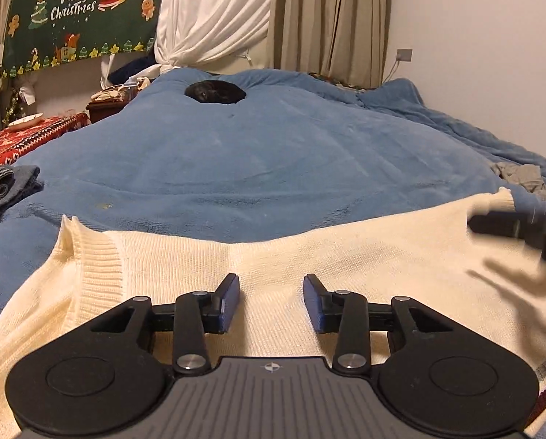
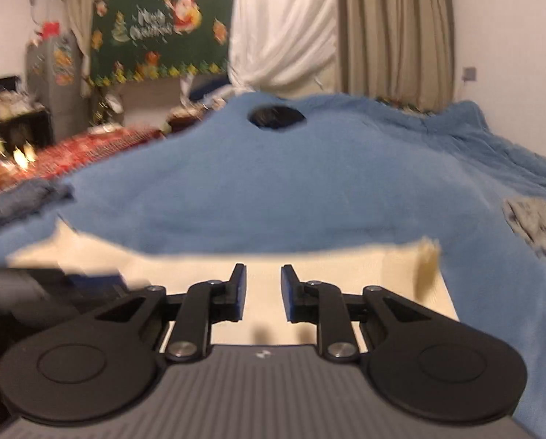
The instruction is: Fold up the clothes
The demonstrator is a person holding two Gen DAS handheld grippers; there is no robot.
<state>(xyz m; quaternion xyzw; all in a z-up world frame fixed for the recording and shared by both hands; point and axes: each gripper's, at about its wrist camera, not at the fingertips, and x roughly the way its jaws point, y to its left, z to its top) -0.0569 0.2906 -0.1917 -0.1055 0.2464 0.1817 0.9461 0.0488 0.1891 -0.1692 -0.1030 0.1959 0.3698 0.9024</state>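
**A:** What lies around the cream knitted sweater (image 1: 309,267)?

**B:** It lies spread flat on the near part of a bed covered by a blue blanket (image 1: 265,153). A folded pair of jeans (image 1: 2,186) sits at the bed's left edge, a crumpled grey garment (image 1: 525,179) at the right, and a dark bundle (image 1: 215,92) rests far up the blanket. Beyond hang a green Merry Christmas banner (image 1: 79,18) and pale curtains (image 1: 331,18); a red patterned cloth (image 1: 27,139) covers a surface beside the bed, carrying a bowl (image 1: 26,121).

**A:** And the tools?

**B:** The left hand-held gripper (image 1: 271,301) hovers low over the sweater's middle, fingers parted, gripping nothing. The right hand-held gripper (image 2: 263,292) is over the sweater's right portion, its fingers a narrower gap apart and empty; its view is blurred. Each tool shows at the edge of the other's view.
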